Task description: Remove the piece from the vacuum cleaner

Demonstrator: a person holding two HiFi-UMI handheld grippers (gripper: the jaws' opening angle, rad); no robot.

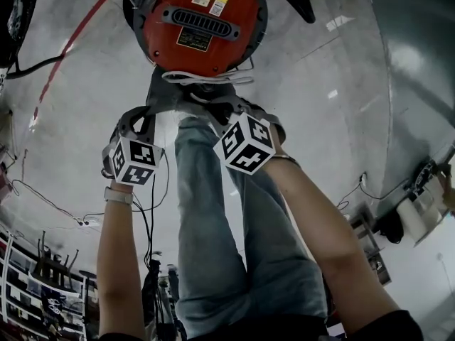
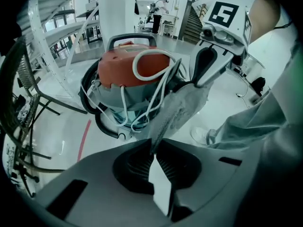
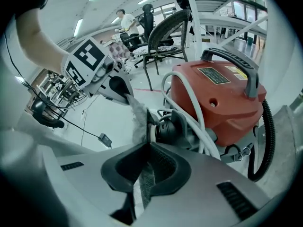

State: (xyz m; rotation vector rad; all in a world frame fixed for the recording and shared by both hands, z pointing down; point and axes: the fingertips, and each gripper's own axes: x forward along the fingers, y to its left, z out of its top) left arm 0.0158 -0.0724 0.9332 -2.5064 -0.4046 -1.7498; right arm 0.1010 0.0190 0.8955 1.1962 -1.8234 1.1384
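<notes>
The red vacuum cleaner (image 1: 199, 23) sits on the floor, upper centre. Just below it hangs the grey cloth piece (image 2: 182, 105), its edges clenched in the left claw (image 2: 154, 150) and right claw (image 3: 147, 148). Uneven pulling could tear it or snag the white cord (image 2: 147, 65).

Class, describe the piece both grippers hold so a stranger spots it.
Find the red vacuum cleaner. Beside it, the left gripper and right gripper pinch a grey fabric sheet. Unlike the looped white cord, it is flat and fuzzy.
</notes>
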